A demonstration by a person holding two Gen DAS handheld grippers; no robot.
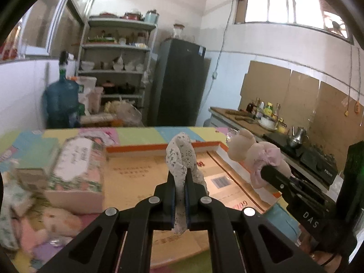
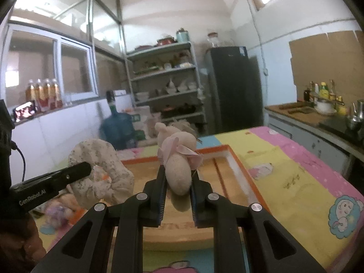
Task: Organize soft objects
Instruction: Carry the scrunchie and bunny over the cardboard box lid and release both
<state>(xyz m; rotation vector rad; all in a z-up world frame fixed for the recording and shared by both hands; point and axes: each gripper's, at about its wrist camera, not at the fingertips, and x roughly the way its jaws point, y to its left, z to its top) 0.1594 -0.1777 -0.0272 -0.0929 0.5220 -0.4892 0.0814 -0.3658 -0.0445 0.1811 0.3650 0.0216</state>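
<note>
The box (image 1: 141, 173) lay open below me, orange-rimmed, a cardboard floor inside, and both my loads hung over it. My left gripper (image 1: 180, 188) had its jaws pressed together on a floral cloth (image 1: 180, 157), the fabric bunched up above the tips. My right gripper (image 2: 178, 182) pinched a pink plush (image 2: 178, 166) by its lower body, bow and head upward. I judged the right way was to lower each until it touched the floor, then spread the jaws, left and right apart so they would not tangle. The box sat on a bright cartoon mat (image 2: 295, 177); more soft toys (image 1: 50, 225) lay at its left. Beyond stood shelves (image 1: 118, 68), a dark fridge (image 1: 179, 82), a water jug (image 1: 61, 100).
</note>
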